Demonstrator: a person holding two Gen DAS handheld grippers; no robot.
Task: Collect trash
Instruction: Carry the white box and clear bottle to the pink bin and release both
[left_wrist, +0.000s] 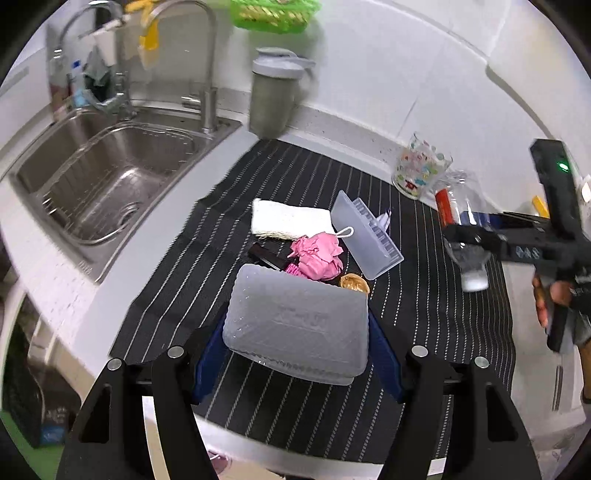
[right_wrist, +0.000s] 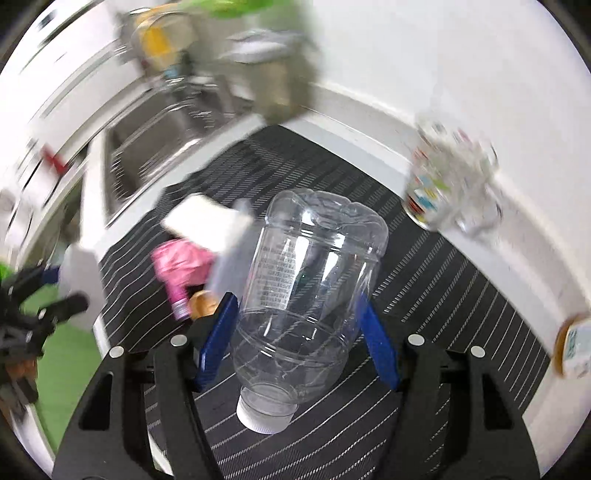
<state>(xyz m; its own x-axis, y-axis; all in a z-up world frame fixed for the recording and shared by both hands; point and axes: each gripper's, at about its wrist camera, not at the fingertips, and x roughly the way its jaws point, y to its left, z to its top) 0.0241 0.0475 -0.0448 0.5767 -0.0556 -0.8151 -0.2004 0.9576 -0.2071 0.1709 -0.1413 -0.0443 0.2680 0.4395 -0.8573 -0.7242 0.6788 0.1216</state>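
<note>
**Trash held in both claws above a striped mat**

Left to right: a steel sink (left_wrist: 110, 184) sits in the white bench (left_wrist: 51, 266). The left claw (left_wrist: 295, 343) pinches a frosted plastic container (left_wrist: 295, 325) over the black striped mat (left_wrist: 184, 288). Just beyond lie pink crumpled paper (left_wrist: 317, 258) and a clear lid (left_wrist: 365, 236). The right claw (right_wrist: 295, 332) pinches an empty clear bottle (right_wrist: 306, 280), cap toward the camera. A patterned glass (left_wrist: 421, 170) stands near the wall.

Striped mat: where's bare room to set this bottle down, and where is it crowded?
Striped mat: bare along its sink side, left of the frosted box in the left gripper, and behind the sponge toward the grey jug. Crowded mid-mat: pink wrapper, open case. The right gripper holds the bottle.
</note>
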